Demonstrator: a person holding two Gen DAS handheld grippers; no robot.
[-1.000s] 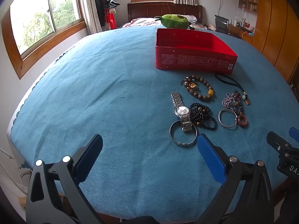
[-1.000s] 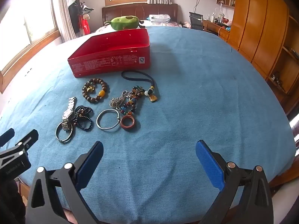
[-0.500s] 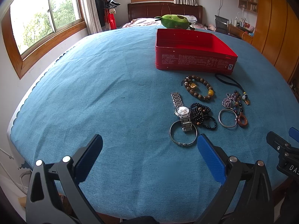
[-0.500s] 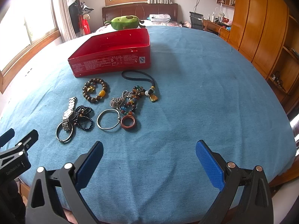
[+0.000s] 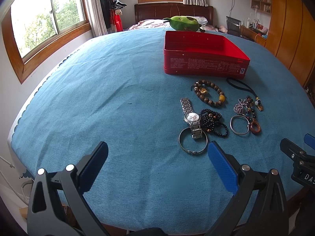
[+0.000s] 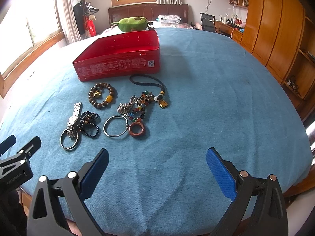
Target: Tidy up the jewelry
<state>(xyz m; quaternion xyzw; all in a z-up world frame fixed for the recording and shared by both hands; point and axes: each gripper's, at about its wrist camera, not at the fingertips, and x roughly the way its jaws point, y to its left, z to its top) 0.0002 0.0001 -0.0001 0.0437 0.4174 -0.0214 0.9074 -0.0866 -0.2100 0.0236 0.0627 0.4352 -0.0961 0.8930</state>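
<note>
An open red tin box stands on the blue cloth. In front of it lie a brown bead bracelet, a silver watch, dark bead strands, silver bangles, a brown ring and a black cord with a pendant. My left gripper is open and empty, just short of the nearest bangle. My right gripper is open and empty, in front of and right of the jewelry.
The table's blue cloth ends at a rounded edge near both grippers. A green plush toy lies behind the box. Wooden cabinets stand on the right, windows on the left.
</note>
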